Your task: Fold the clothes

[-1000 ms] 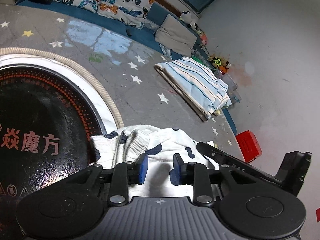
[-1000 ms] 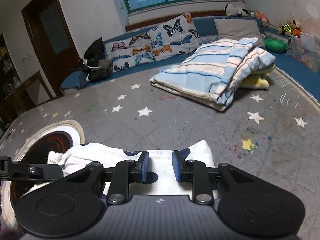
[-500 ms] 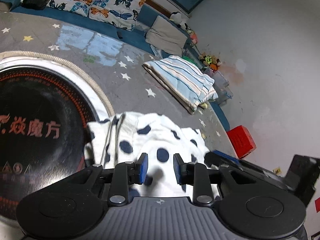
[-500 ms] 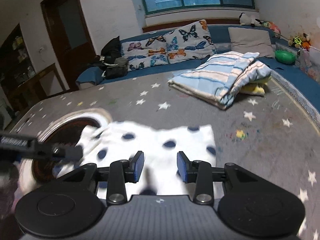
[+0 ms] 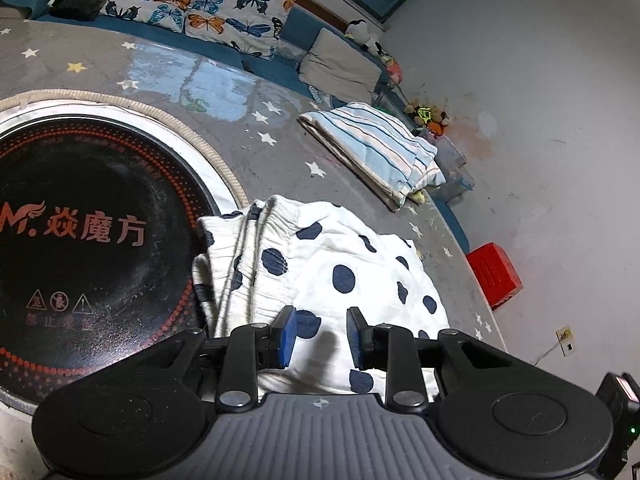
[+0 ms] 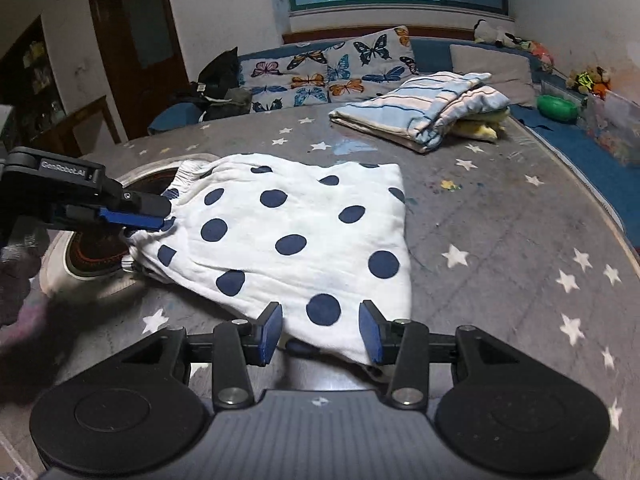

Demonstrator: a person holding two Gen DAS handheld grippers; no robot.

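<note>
The garment (image 6: pixel 296 232), white with dark dots, lies spread on the starred counter (image 6: pixel 500 248). Its gathered waistband end overhangs the rim of the round hob (image 5: pixel 80 208), and its hem is nearest the right gripper (image 6: pixel 320 328).

The step in hand looks like the end of a lay-out or fold pass. The right jaws are opening, with the hem lying between and under them but neither pad pressing on it. The left gripper (image 5: pixel 320 332) has its jaws partly apart. From the right wrist view it seems clamped on the bunched waistband, though the side-on angle makes that hard to confirm.

The next move probably calls for the left jaws to let go too. After that comes a fresh grip on two corners of one edge, so that edge can be carried over to meet the opposite one. The cloth should come off the hob rim first, or the fold will sit uneven.

As for containers, a clear bin (image 6: pixel 616 124) beyond the counter's far right edge holds small colourful things too blurred to name. A red box (image 5: pixel 494 276) stands by the wall, and its inside is hidden. A folded striped blanket (image 6: pixel 424 108) lies further back on the counter, well apart from the garment.
</note>
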